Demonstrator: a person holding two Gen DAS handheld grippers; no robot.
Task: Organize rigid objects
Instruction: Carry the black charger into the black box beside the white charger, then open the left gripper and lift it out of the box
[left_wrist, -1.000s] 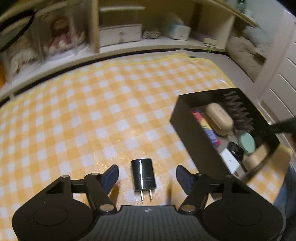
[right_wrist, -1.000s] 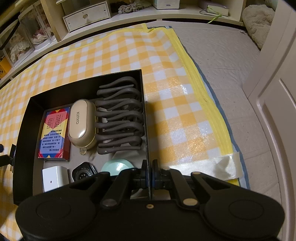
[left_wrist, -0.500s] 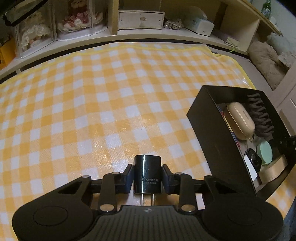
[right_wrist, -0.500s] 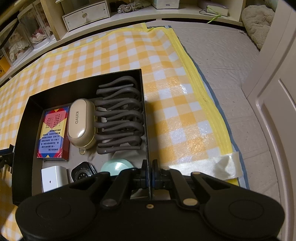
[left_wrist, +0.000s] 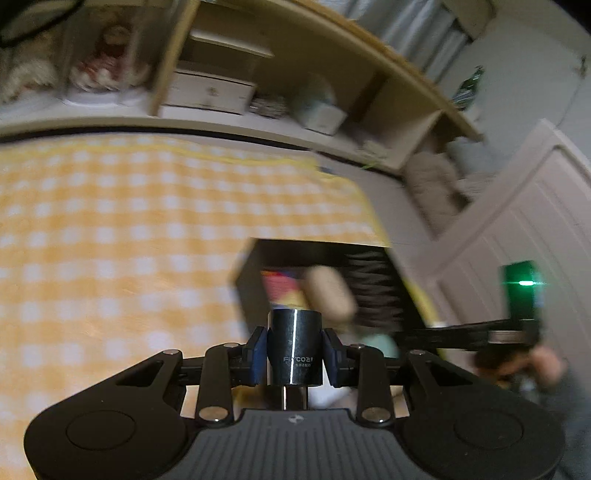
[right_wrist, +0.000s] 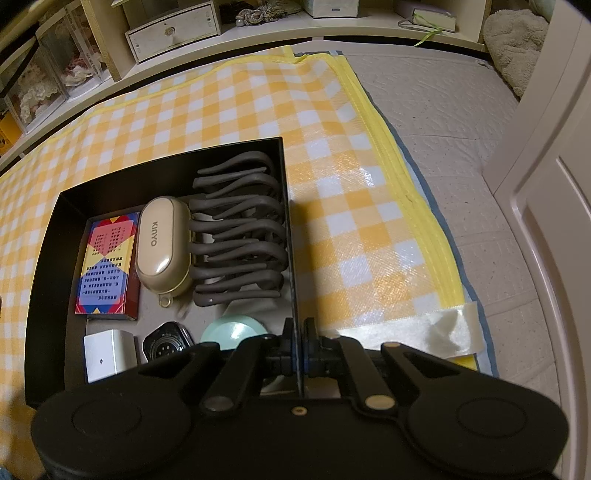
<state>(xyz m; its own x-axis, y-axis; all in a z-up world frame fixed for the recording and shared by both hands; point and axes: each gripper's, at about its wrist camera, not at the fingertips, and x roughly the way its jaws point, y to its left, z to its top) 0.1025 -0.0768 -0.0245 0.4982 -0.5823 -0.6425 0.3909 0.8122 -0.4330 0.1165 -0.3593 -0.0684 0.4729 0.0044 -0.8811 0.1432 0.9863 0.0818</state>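
Your left tongs clamped on the black charger, box at its 1 o'clock, your right tongs pinching the box's right wall

The right tool was pinched shut on the right wall of a black box sitting on a yellow checked mat. Inside lay dark hangers, a beige KINYO case, a colourful card box, a white adapter, a smartwatch and a mint disc.
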